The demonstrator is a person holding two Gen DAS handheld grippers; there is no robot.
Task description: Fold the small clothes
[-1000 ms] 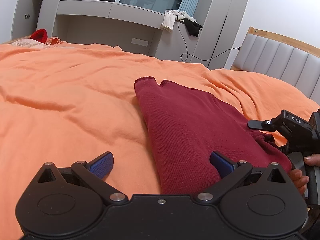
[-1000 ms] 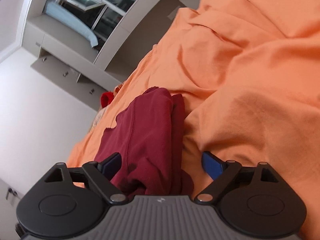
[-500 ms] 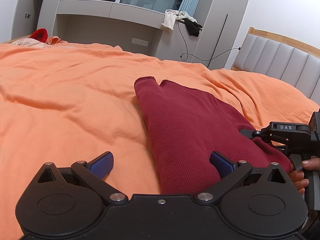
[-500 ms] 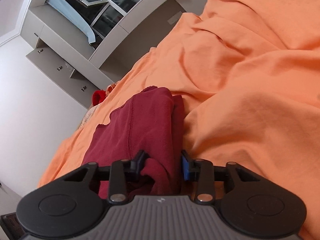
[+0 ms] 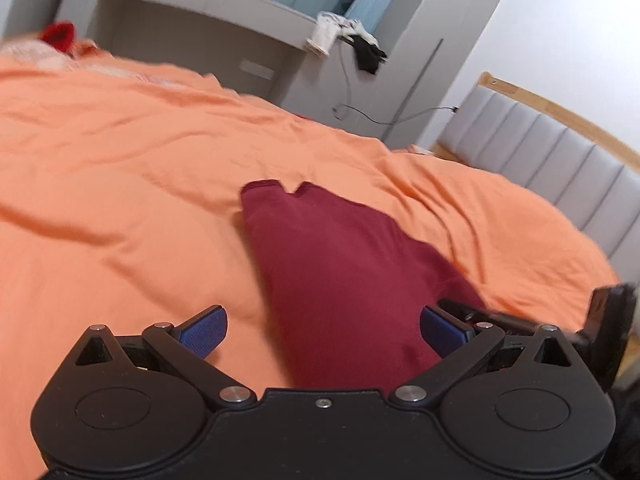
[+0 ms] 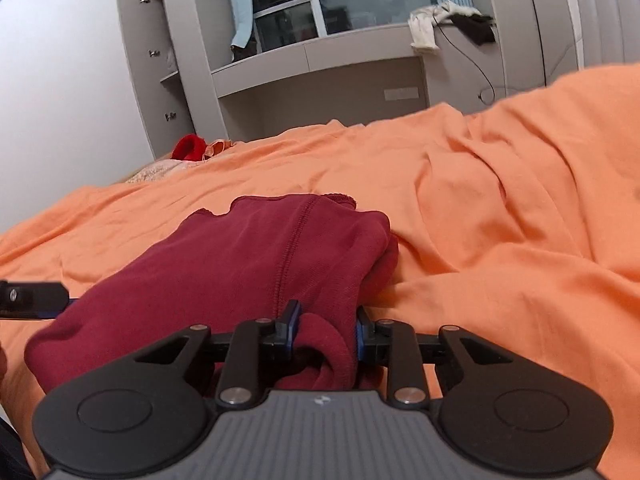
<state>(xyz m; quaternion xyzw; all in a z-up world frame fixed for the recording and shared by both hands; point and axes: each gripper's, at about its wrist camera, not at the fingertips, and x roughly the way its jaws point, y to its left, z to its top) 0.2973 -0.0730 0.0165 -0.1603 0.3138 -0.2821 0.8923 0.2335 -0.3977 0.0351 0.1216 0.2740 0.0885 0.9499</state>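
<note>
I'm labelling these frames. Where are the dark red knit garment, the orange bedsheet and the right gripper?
dark red knit garment [image 5: 340, 272]: left wrist view, middle of its upper face.
orange bedsheet [image 5: 120, 184]: left wrist view, bare stretch left of the garment.
right gripper [image 6: 325, 330]: right wrist view, midway between fingertips, shut on the garment's near edge.

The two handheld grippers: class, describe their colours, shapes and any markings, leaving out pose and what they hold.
The left gripper has a black body with two round discs, silver rivets on angled black link arms and blue textured finger pads. The right gripper has the same black discs and links, but a grey ribbed centre plate with a small white mark. No cables or sleeves show.
</note>
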